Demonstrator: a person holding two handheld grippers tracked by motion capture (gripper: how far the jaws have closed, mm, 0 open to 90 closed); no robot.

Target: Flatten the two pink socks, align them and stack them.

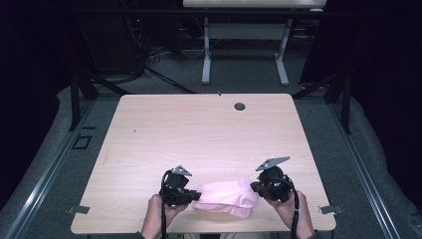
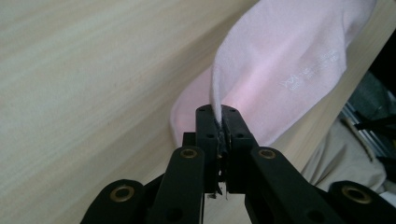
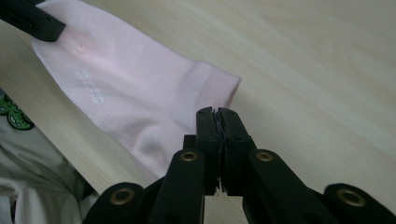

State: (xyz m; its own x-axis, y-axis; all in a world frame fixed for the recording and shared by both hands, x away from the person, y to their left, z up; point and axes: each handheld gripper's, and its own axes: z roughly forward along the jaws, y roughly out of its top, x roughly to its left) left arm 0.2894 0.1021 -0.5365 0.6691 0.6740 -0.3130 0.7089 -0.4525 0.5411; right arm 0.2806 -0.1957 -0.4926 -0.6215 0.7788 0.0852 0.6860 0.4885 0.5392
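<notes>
One pink sock (image 1: 226,196) hangs stretched between the two grippers just above the near edge of the table (image 1: 199,129). The left gripper (image 2: 218,122) is clamped on one end, and the right gripper (image 3: 217,116) is clamped on the other end.

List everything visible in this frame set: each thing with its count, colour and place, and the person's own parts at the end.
Pink fabric sock: one, pale pink, near edge of the table, stretched between both grippers.
Light wooden table: one, pale wood, centre.
Round cable hole: one, dark, far side of the tabletop.
White-legged second table: one, behind, across the grey floor.
Left gripper: one, black, shut on the sock's edge.
Right gripper: one, black, shut on the sock's other end.
Hands: two, bottom edge.
</notes>
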